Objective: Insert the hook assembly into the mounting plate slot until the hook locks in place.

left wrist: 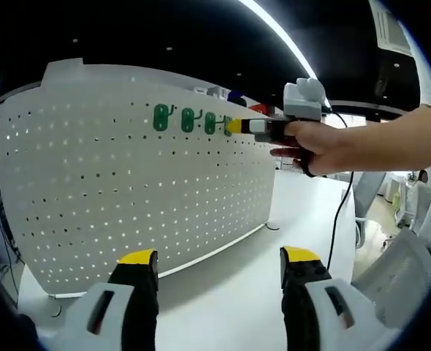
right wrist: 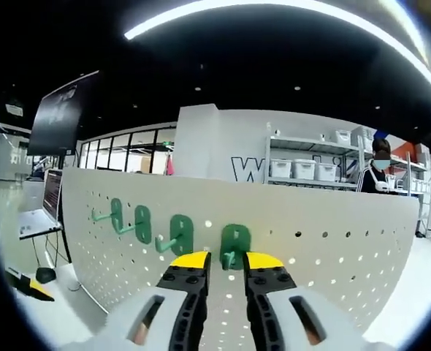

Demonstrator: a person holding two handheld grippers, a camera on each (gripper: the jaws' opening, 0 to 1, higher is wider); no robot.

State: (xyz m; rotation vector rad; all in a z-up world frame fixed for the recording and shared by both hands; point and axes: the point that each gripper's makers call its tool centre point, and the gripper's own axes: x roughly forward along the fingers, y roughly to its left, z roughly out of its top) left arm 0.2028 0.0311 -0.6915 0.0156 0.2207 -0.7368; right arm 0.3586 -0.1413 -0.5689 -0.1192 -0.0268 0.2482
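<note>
A white bench (left wrist: 303,219) carries an upright white perforated mounting plate (left wrist: 128,190), which stands on its lower edge and curves across both views under the fisheye. The room behind it is dark-ceilinged with long strip lights (right wrist: 274,9). In the right gripper view, beyond the plate's top edge, there are shelves with white bins (right wrist: 303,170), a person (right wrist: 380,172) standing by them, dark windows and a hanging screen (right wrist: 58,117).

Four green hooks sit in a row near the plate's top edge. In the right gripper view the right tongs (right wrist: 226,261) are close around the last green hook (right wrist: 234,245) of the row, yellow tips just either side of its prong; whether they press on it cannot be told. The other three hooks (right wrist: 146,225) lie further along the plate from it.

The left gripper view takes in the plate from further back: the left tongs (left wrist: 219,257) stand wide apart with nothing between them, low before the plate's base. It also shows a hand (left wrist: 318,146) holding the right tongs against the row of hooks, and a black cable (left wrist: 340,212) hanging down to the bench. To the plate's far side in the right gripper view sits a laptop (right wrist: 44,208).
</note>
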